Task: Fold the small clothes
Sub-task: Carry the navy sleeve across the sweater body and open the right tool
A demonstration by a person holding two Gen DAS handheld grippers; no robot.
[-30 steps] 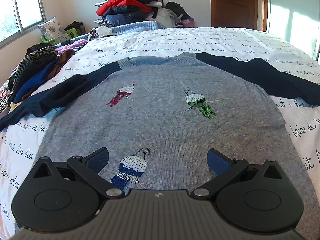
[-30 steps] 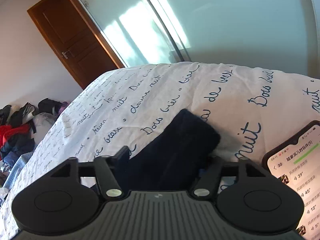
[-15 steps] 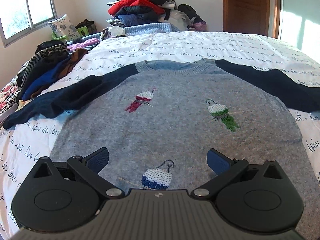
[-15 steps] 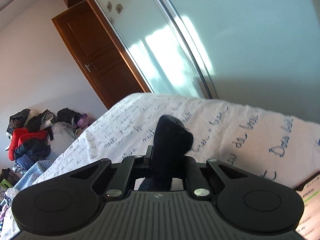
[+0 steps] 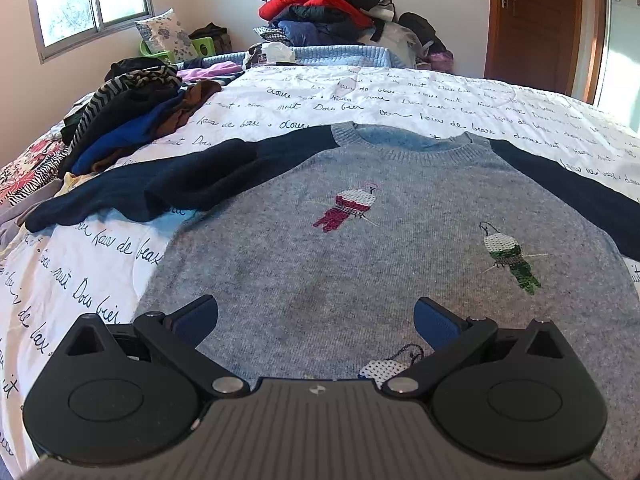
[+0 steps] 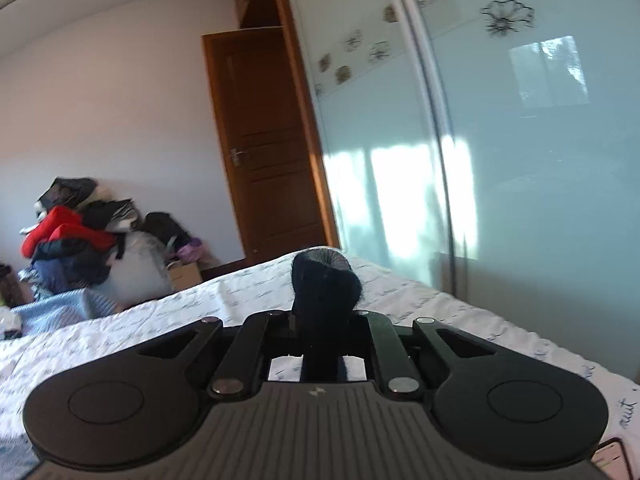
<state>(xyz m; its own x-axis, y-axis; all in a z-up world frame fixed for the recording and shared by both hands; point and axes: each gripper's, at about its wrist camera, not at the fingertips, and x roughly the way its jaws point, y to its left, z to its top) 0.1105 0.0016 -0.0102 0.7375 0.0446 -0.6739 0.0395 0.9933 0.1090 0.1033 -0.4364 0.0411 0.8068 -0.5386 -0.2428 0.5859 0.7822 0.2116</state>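
The grey sweater [image 5: 360, 248] lies flat on the bed [image 5: 440, 104], filling the lower centre of the left view, where the left gripper [image 5: 316, 320] hangs spread and empty, while the right gripper [image 6: 324, 320], clenched on the dark sleeve cuff [image 6: 324, 276], lifts it, likely to fold inward.

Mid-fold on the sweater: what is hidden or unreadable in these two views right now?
- Left wrist view: the sweater hem and third bird are covered by the left gripper body; the right sleeve runs off the frame edge.
- Right wrist view: the right gripper is shut on the dark sleeve cuff; the sleeve below it is hidden by the gripper body.
- Phone: cut by the corner, screen unreadable.
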